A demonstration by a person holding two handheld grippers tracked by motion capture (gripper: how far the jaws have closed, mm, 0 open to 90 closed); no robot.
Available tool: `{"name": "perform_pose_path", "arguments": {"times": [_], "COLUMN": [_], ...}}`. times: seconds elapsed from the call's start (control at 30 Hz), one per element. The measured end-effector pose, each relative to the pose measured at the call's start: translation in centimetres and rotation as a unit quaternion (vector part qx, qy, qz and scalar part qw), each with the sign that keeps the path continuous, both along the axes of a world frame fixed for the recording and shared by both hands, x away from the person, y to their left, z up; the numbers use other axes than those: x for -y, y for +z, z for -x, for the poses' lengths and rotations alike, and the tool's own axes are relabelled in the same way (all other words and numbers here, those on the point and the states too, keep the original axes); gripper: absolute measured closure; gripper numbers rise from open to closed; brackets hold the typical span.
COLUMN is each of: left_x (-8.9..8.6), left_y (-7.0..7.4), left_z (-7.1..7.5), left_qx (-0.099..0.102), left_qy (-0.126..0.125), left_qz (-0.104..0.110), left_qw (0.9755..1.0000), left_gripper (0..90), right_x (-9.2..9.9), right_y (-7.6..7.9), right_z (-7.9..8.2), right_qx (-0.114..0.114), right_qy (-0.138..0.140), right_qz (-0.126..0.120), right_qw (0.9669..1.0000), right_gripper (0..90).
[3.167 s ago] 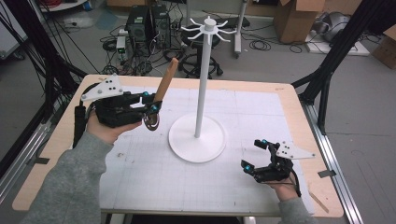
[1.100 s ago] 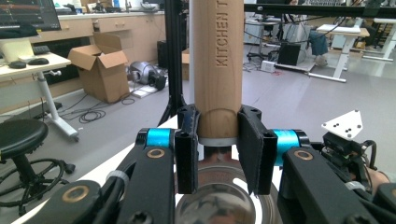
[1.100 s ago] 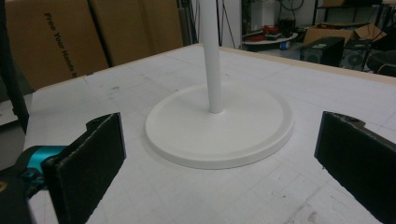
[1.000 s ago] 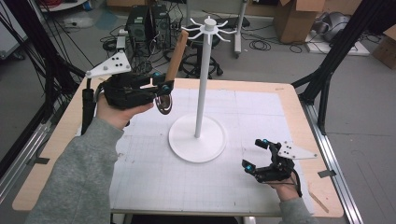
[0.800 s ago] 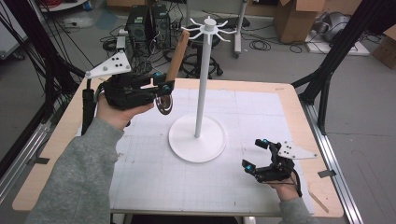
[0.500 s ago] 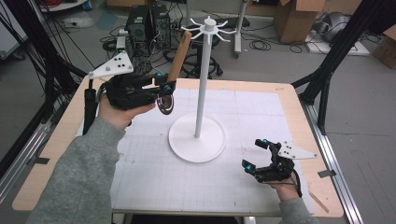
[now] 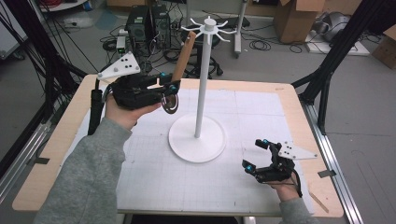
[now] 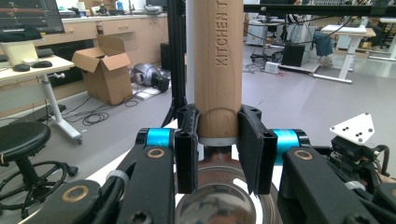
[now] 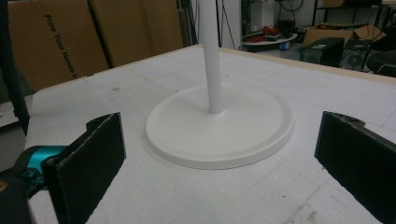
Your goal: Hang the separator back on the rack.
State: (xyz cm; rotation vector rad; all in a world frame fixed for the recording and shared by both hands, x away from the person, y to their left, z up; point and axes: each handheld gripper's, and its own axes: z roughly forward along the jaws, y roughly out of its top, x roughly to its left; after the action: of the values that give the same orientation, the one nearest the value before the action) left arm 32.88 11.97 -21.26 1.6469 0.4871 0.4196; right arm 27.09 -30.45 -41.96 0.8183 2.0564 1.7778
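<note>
A utensil with a long wooden handle (image 7: 183,57) and a round shiny metal head (image 7: 170,103) is held in the air left of the white hook stand (image 7: 201,84). My left gripper (image 7: 169,88) is shut on the bottom of the handle (image 8: 218,60), just above the metal head (image 8: 224,200). The handle leans up and right, its top end close to the stand's hook arms (image 7: 208,25). My right gripper (image 7: 253,154) rests open on the table at the right, nothing between its jaws. Its own view faces the stand's round base (image 9: 219,126) past the open gripper (image 9: 219,154).
The stand's base (image 7: 196,140) sits mid-table on a white gridded mat (image 7: 154,177). The wooden table edge (image 7: 299,116) frames the mat. Beyond the table are black frame posts (image 7: 327,70), computer boxes and cables on the floor, and cardboard boxes (image 8: 105,74).
Since the earliest frame my left hand has lifted the utensil and carried it toward the stand's top. In the last second it only crept slightly closer. The right gripper has stayed put.
</note>
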Motion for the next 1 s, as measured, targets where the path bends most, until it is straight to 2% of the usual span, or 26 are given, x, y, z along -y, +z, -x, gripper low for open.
{"name": "perform_pose_path", "arguments": {"times": [0.3,0.73,1.0], "left_x": [-0.3,0.5,1.3], "left_y": [-0.1,-0.5,-0.8], "left_z": [-0.4,-0.6,-1.0], "left_qx": [-0.006,-0.011,-0.015], "left_qy": [0.008,0.006,0.008], "left_qz": [-0.003,0.01,0.006], "left_qw": [1.0,0.9999,0.9998], "left_gripper": [69.3,69.1,69.2], "right_x": [0.0,0.1,0.6], "right_y": [0.0,0.0,0.1], "right_z": [0.0,0.1,0.5], "right_qx": [0.0,0.002,0.002], "right_qy": [0.001,-0.002,-0.007], "right_qz": [0.004,0.004,0.004], "right_qw": [1.0,1.0,1.0], "right_gripper": [1.0,1.0,1.0]}}
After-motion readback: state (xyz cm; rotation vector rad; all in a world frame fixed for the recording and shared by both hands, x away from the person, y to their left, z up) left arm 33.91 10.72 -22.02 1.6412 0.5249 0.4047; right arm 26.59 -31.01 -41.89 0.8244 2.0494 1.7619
